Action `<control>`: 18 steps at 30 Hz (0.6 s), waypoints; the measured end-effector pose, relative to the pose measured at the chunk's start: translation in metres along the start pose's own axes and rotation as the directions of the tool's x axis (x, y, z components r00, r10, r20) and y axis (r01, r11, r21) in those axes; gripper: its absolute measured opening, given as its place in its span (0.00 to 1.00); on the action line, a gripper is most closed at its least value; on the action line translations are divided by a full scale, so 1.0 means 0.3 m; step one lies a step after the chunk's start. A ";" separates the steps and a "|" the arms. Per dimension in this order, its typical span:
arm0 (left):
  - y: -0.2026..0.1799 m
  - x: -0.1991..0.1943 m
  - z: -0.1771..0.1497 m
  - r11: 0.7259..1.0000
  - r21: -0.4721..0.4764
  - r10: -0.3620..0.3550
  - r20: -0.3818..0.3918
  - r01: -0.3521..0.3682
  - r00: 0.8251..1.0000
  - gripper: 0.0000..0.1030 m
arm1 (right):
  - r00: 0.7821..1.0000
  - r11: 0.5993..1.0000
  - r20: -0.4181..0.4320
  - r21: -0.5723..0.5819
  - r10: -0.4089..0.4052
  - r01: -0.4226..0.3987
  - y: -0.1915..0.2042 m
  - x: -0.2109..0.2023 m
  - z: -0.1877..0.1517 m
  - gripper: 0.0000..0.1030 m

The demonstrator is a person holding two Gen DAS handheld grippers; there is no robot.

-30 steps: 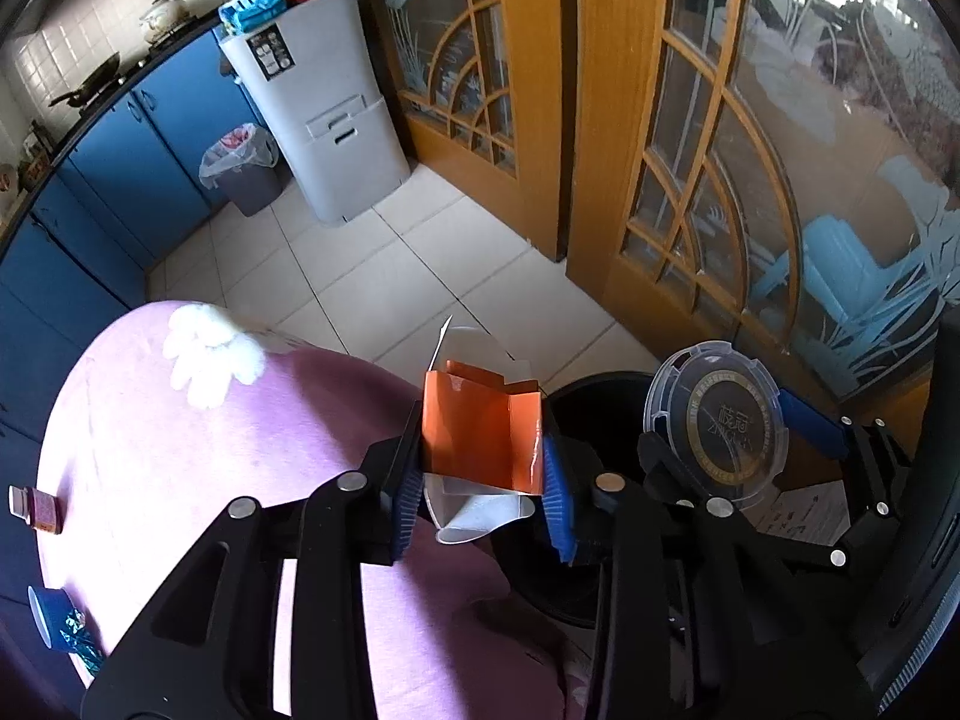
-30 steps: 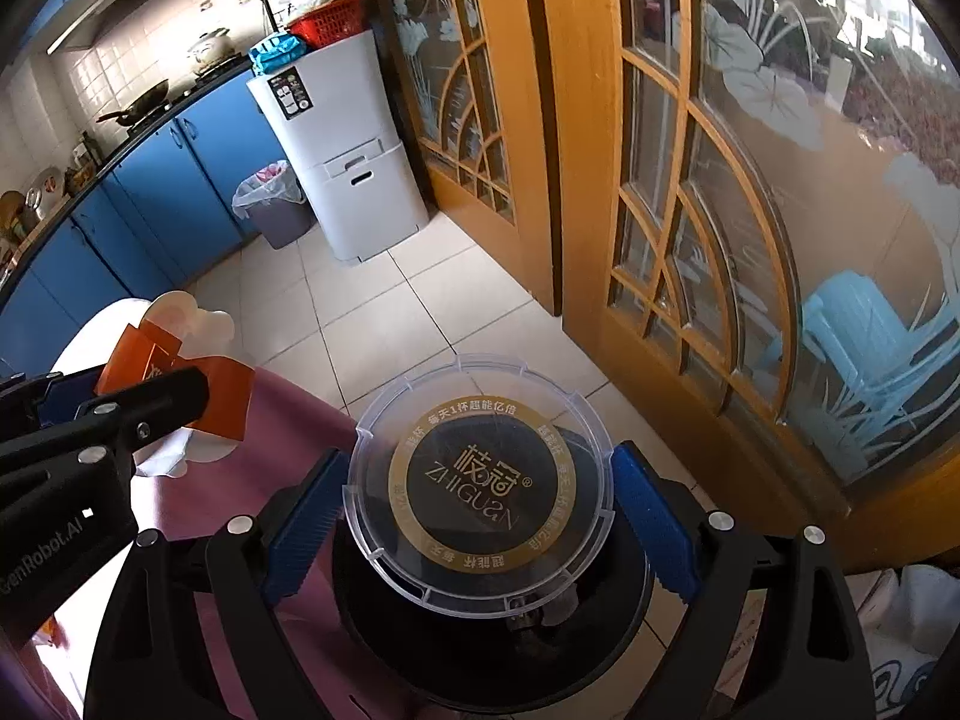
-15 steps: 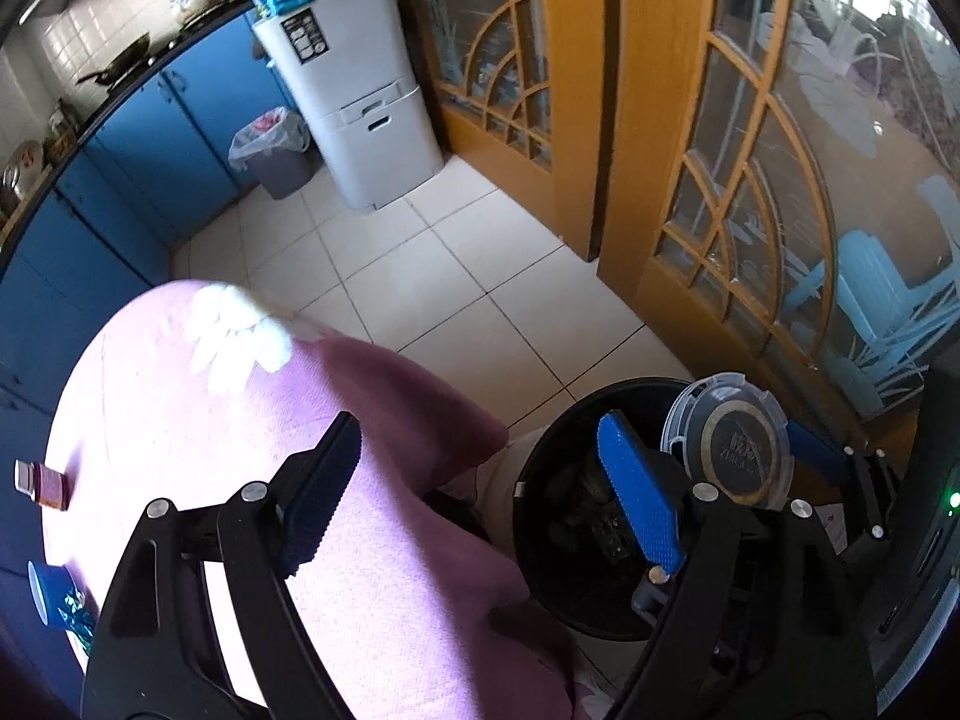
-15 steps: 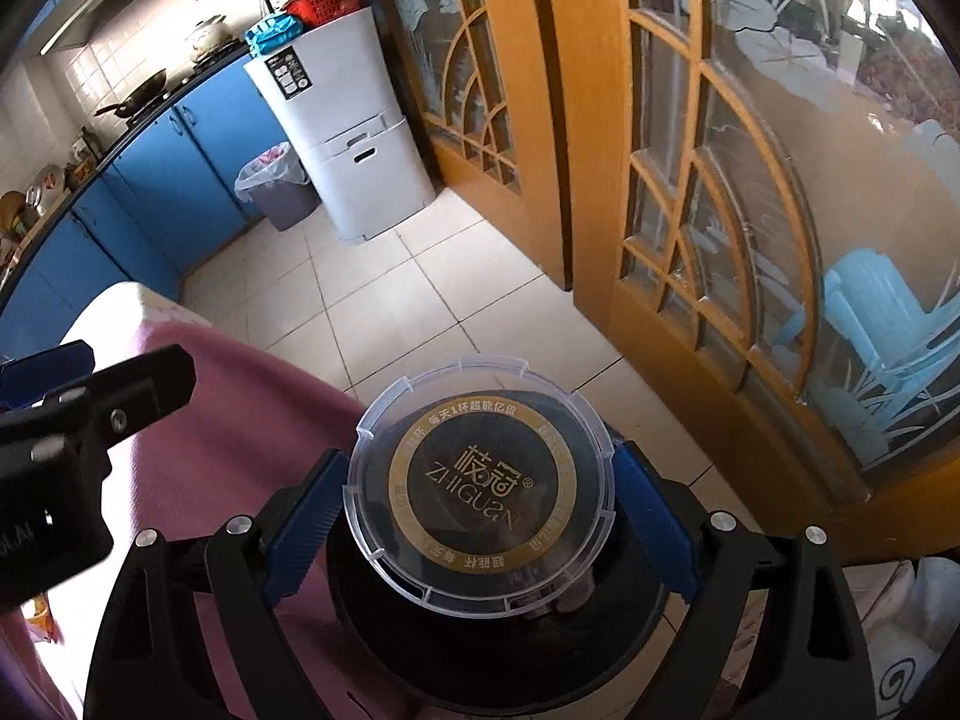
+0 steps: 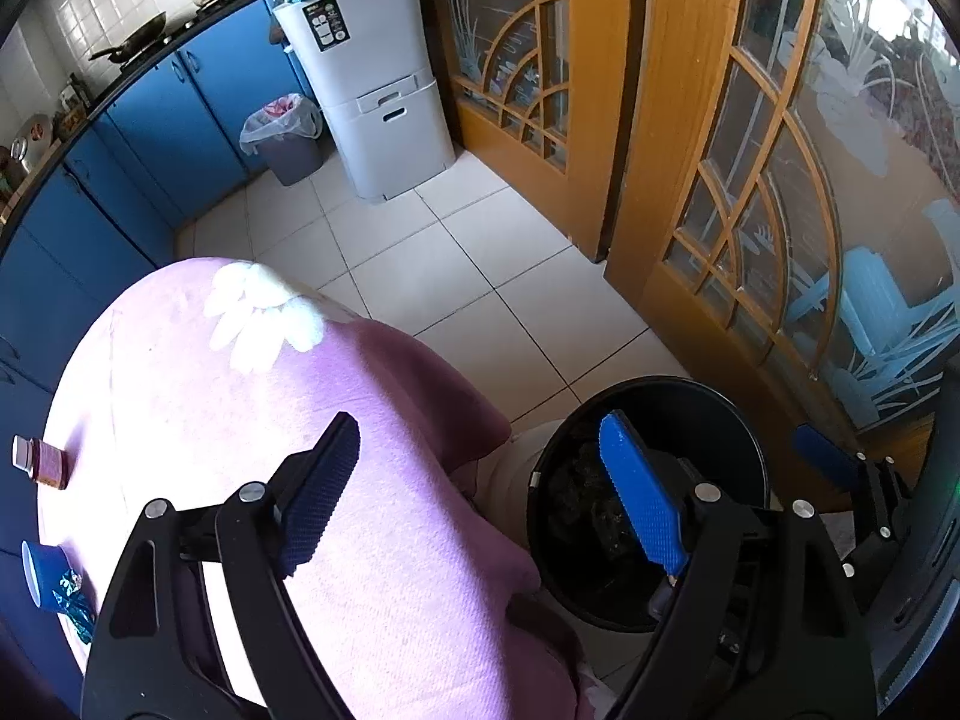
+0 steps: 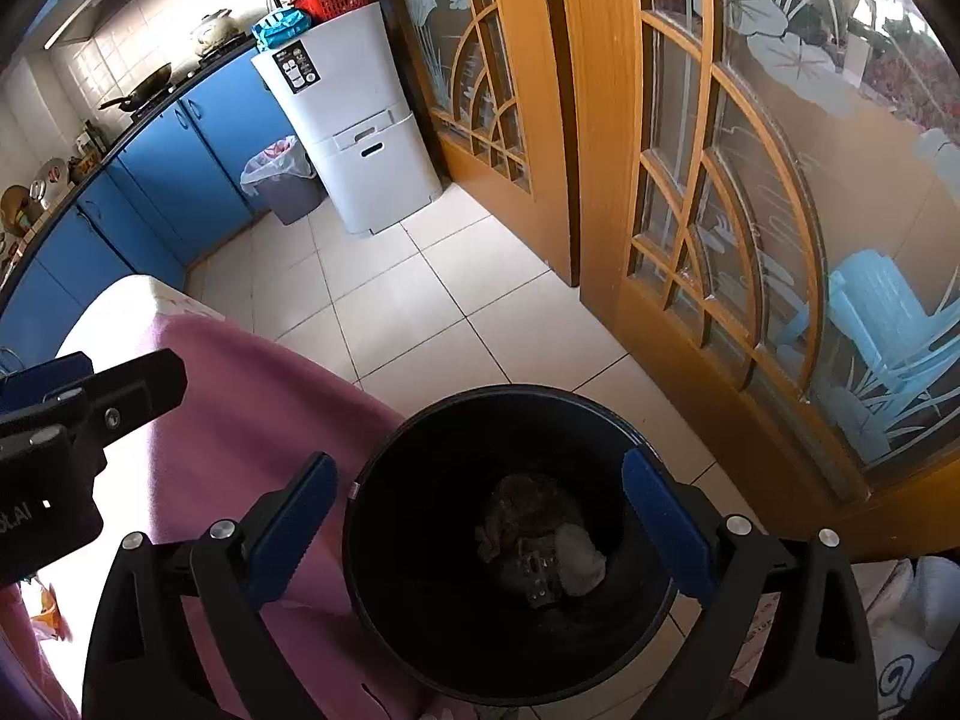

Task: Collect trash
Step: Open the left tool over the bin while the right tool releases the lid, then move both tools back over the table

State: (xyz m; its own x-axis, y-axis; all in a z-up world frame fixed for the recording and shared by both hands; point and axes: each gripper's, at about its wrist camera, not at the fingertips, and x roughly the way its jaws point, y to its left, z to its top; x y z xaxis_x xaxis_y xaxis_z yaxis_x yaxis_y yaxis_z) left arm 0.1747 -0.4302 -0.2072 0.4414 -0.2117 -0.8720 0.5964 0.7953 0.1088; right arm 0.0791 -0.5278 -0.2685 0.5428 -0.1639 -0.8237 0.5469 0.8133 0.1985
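1. Left gripper [image 5: 480,492]: jaws spread wide, nothing between them; it hangs over the edge of the pink-clothed table [image 5: 240,396], with its right finger over the black bin [image 5: 714,402].
2. Right gripper [image 6: 474,516]: jaws wide apart, empty, straddling the bin's mouth from above.
3. Trash [image 6: 540,534]: crumpled pieces lie at the bottom of the bin, which stands on the tile floor just beside the table edge.
4. A small bottle [image 5: 39,462] and a blue cup [image 5: 45,576] sit near the table's left edge.
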 end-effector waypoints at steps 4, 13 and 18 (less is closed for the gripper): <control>0.051 -0.031 -0.021 1.000 -0.026 -0.001 0.007 0.001 1.000 0.80 | 1.000 1.000 0.023 -0.015 0.005 -0.004 0.042 -0.045 0.001 0.91; 0.281 -0.162 -0.121 0.991 -0.130 0.019 0.050 -0.013 0.999 0.80 | 0.997 0.988 0.048 -0.144 0.067 -0.060 0.277 -0.160 -0.043 0.91; 0.484 -0.233 -0.232 0.972 -0.231 0.065 0.060 -0.050 0.996 0.85 | 0.991 0.955 0.017 -0.269 0.134 -0.125 0.482 -0.208 -0.120 0.91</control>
State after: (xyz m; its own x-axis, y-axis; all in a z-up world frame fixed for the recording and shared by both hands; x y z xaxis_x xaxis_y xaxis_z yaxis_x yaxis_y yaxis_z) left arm 0.1838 -0.2603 -0.1636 0.5191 -0.1930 -0.8326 0.4025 0.9146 0.0389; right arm 0.1014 -0.3798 -0.2075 0.6220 -0.0626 -0.7805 0.2831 0.9474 0.1496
